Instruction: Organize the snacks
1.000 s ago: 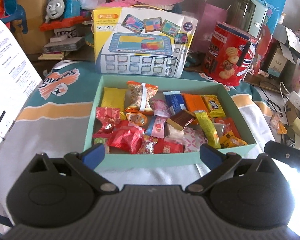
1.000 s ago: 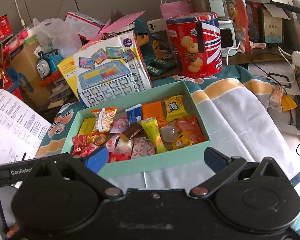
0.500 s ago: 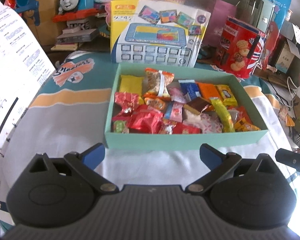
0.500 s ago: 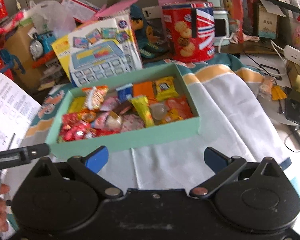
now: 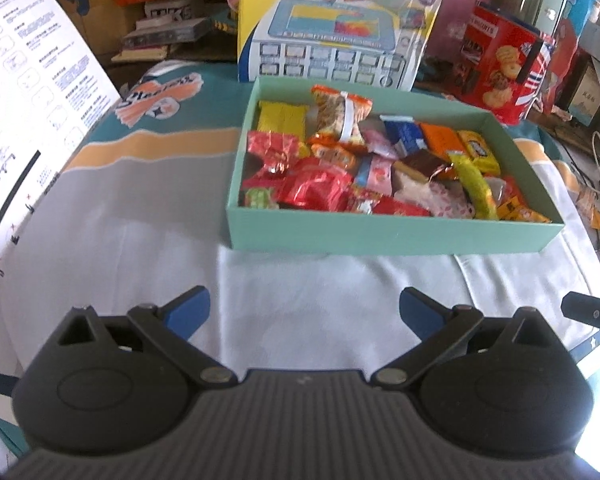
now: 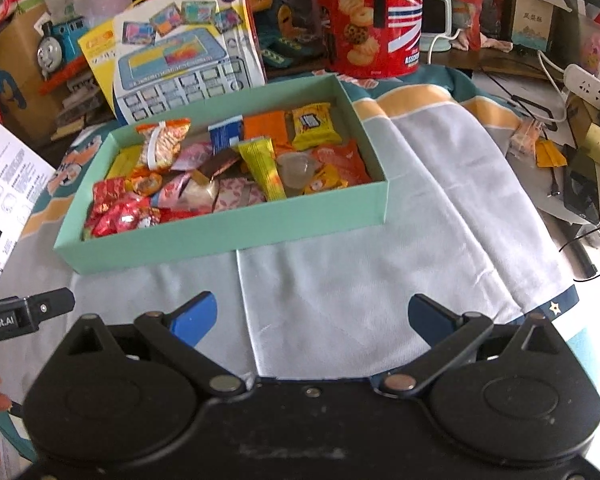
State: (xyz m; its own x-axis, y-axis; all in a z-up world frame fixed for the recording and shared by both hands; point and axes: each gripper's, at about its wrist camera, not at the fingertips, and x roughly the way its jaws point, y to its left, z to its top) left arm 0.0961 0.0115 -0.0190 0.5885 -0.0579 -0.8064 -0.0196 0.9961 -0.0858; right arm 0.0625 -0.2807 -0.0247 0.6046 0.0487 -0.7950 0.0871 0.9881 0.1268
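A shallow mint-green box point(image 5: 384, 234) point(image 6: 220, 232) sits on a grey cloth, filled with several wrapped snacks: red foil sweets point(image 5: 316, 188), a yellow stick pack point(image 5: 474, 184) point(image 6: 262, 166), an orange packet point(image 6: 266, 126) and a yellow biscuit pack point(image 6: 312, 124). My left gripper point(image 5: 304, 310) hovers open over bare cloth, well short of the box's front wall. Over the cloth in front of the box my right gripper point(image 6: 312, 314) is open too, holding nothing.
Behind the box stand a toy tablet carton point(image 5: 332, 28) point(image 6: 176, 60), a red biscuit tin point(image 5: 500, 64) point(image 6: 370, 20) and a blue toy train point(image 6: 60, 46). A printed sheet point(image 5: 24, 92) lies at the left. Cables and a power strip point(image 6: 588, 86) lie at the right edge.
Both grippers have drawn back from the box, so it now looks farther off with more cloth in front. Both stay open.
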